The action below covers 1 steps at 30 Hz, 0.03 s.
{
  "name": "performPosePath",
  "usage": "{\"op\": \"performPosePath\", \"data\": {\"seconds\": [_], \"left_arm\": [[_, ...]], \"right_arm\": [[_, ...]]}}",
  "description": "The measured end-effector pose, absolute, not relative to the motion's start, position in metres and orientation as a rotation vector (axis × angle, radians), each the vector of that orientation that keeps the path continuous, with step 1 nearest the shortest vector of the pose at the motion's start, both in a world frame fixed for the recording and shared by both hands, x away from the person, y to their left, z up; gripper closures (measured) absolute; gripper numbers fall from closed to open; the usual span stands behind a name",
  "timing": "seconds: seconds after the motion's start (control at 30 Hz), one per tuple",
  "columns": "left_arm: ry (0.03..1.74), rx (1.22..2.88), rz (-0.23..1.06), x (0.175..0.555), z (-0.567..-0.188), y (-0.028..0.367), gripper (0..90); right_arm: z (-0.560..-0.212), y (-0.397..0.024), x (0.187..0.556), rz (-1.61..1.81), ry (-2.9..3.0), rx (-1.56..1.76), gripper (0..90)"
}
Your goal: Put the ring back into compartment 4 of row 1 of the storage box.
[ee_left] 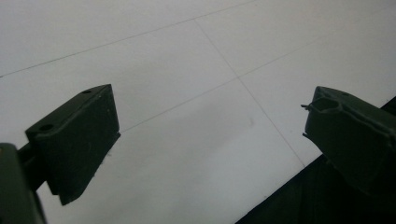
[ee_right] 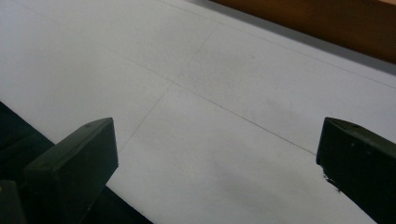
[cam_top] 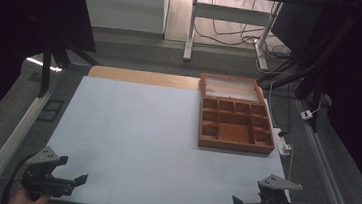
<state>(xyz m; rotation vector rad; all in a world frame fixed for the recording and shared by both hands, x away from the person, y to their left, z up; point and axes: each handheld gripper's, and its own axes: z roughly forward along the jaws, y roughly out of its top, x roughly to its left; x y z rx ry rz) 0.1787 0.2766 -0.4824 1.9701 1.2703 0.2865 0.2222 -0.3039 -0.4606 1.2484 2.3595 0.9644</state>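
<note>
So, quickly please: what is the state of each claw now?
Left claw: open, holding nothing.
Right claw: open, holding nothing.

Looks like a lab or workshop: white-covered desk (cam_top: 131,127) on grey carpet (cam_top: 138,57), metal-framed benches (cam_top: 192,28) behind, loose cables (cam_top: 235,34), a power strip (cam_top: 283,142).

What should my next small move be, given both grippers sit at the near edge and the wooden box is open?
Probably ease the right gripper forward toward the wooden box, since it is the nearer one. Both it and the left gripper have their jaws spread wide and hold nothing, and the white mat between them and the box is bare. The compartments look empty, so the goal is unclear.
</note>
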Motion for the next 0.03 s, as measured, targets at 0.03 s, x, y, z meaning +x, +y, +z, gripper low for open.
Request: {"op": "performPosePath", "data": {"seconds": [0.03], "left_arm": [[1.269, 1.967, 0.286, 0.1789, -0.4822, 0.2766, 2.1]], "right_arm": [[-0.4606, -0.3041, 0.2223, 0.960, 2.357, 1.252, 0.0]]}}
